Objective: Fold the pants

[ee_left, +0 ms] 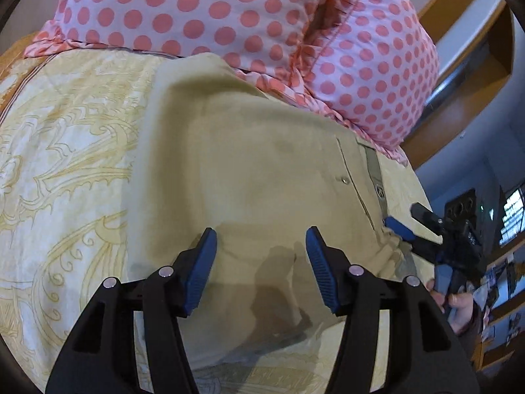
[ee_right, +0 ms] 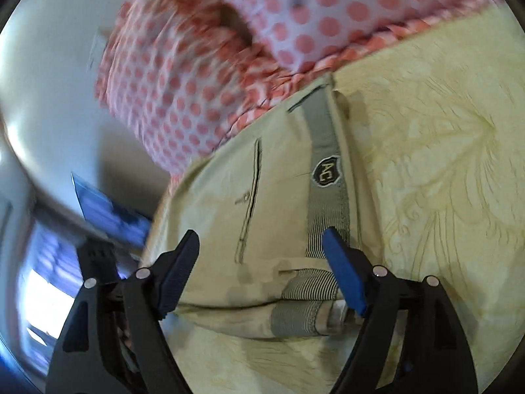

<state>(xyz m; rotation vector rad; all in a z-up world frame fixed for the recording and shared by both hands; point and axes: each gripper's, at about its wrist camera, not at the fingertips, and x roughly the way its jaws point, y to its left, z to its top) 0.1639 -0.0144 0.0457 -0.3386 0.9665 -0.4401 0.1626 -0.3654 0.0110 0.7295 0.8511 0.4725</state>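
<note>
- We've got one pair of khaki pants [ee_left: 256, 170] lying folded on the yellow patterned bedspread [ee_left: 65, 151], its far edge tucked right up against the polka-dot pillows [ee_left: 229, 10].
- Our left gripper [ee_left: 261, 269] hovers over the near part of the pants, fingers spread wide, nothing between them.
- Our right gripper [ee_right: 261, 272] is spread wide too, sitting over the grey waistband [ee_right: 325, 170] end, nothing pinched. From the left wrist view we can see it [ee_left: 407, 226] at the right edge of the pants.
- Edges: left edge of the pants runs straight, with plenty of bare bedspread beside it. On the right there's only a narrow strip of bedspread before the bed drops off.
- Count: two pillows as far as we can tell, one badge [ee_right: 325, 170] on the waistband, one slit pocket [ee_right: 252, 190] beside it.
- Right wrist view is pretty blurry on the left side.
</note>
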